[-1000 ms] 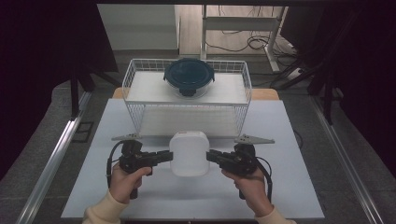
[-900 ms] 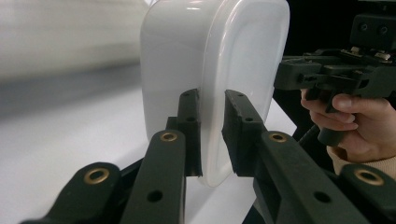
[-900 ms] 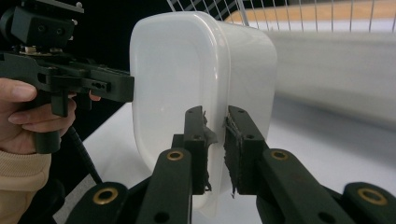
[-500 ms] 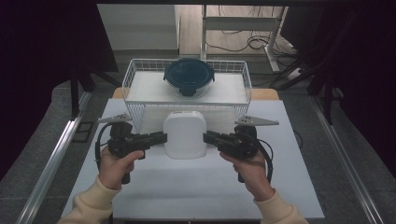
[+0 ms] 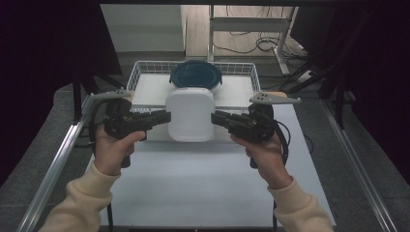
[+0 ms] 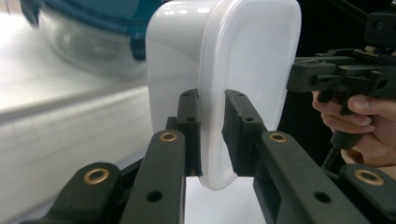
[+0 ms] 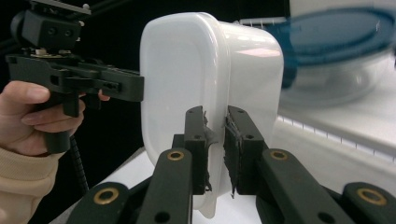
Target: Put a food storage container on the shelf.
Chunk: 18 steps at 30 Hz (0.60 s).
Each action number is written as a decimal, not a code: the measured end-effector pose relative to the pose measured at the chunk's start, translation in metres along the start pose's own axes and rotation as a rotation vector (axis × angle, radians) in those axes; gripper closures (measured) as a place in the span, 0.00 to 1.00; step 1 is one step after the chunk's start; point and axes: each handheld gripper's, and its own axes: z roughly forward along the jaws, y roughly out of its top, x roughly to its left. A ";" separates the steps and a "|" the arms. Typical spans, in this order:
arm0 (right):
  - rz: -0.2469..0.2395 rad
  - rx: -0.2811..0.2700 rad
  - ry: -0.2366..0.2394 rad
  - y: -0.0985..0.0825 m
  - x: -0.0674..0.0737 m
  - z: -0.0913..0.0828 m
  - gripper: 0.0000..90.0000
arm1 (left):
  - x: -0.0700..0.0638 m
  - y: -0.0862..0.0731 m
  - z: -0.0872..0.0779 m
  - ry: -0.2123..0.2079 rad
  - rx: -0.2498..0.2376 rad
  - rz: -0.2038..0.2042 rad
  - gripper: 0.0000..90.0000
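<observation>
White container (image 5: 190, 115) is the item in hand; I note the setting first, largest down. Dark room, black drapes at both sides, grey floor, cables (image 5: 246, 44) on the floor beyond the far edge. White worktop (image 5: 193, 183) with metal rails along its sides. At its far end sits a white wire basket (image 5: 140, 77) holding a round dish with a dark teal lid (image 5: 196, 75).

I see the container hanging clear above the worktop, just in front of the basket, lid uppermost in the high view. The left gripper (image 6: 212, 135) has its fingers (image 6: 189, 130) pinched on the lid's rim at one side; the right gripper (image 7: 215, 149) has its fingers (image 7: 243, 149) pinched on the rim at the opposite side. Both sets are nearly closed, with only the thin rim between them. Both grippers point inward, facing each other across the container.
</observation>
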 end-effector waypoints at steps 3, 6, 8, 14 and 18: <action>-0.016 -0.019 0.006 0.015 0.003 -0.004 0.88 | -0.003 0.017 -0.004 0.000 -0.013 0.012 0.86; -0.036 -0.028 0.001 0.034 0.005 -0.006 0.88 | -0.005 0.032 -0.006 0.010 -0.022 0.015 0.86; -0.047 -0.027 -0.004 0.045 0.005 -0.005 0.88 | -0.004 0.045 -0.005 0.016 -0.021 0.017 0.85; -0.049 -0.027 -0.004 0.083 -0.008 0.004 0.88 | 0.007 0.082 -0.001 0.024 -0.019 0.005 0.85; -0.024 -0.013 -0.008 0.099 -0.020 0.014 0.88 | 0.020 0.100 0.005 0.025 0.000 -0.020 0.85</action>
